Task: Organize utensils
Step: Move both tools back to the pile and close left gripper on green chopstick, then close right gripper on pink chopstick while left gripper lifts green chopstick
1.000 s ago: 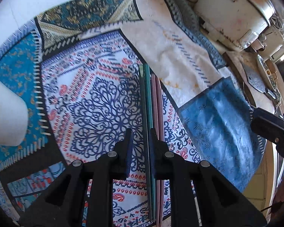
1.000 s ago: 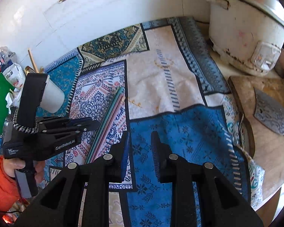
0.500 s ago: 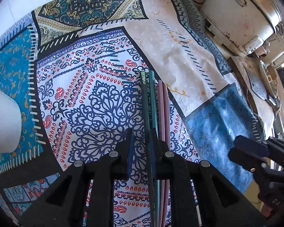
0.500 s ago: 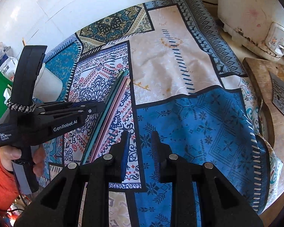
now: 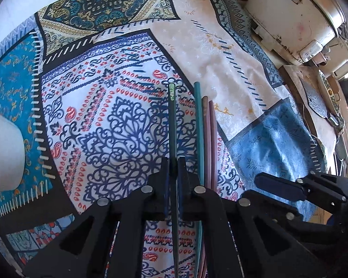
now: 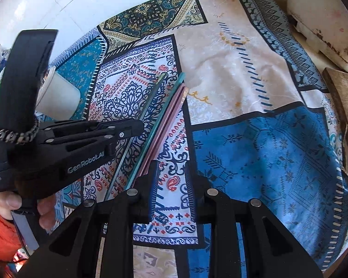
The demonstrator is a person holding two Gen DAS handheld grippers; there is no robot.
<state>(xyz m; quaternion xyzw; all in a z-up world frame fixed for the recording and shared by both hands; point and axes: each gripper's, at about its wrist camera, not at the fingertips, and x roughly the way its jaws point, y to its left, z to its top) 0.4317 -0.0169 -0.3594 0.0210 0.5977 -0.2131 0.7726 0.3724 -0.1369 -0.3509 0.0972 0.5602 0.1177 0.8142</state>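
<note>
Several chopsticks lie on the patterned cloth [image 5: 104, 120]. My left gripper [image 5: 172, 162] points steeply down and is shut on the dark green chopstick [image 5: 172, 120], which runs straight up between its fingers. To its right, side by side on the cloth, lie a teal chopstick [image 5: 199, 127] and two pink chopsticks [image 5: 208, 139]. In the right wrist view the left gripper [image 6: 132, 127] comes in from the left over the green chopstick [image 6: 148, 102]. My right gripper [image 6: 171, 169] hovers open just right of the pink chopsticks [image 6: 174, 111], only cloth between its fingers.
A white cup [image 6: 60, 97] stands at the left on the cloth. A worn white rice cooker [image 5: 290, 16] sits at the back right. A wooden board [image 5: 297, 81] with a cleaver [image 5: 315, 99] lies at the right. A hand [image 6: 14, 203] holds the left gripper.
The left jaws have closed on the green chopstick, which now sits apart to the left of the other three. The right gripper has come lower and nearer to the chopsticks.
</note>
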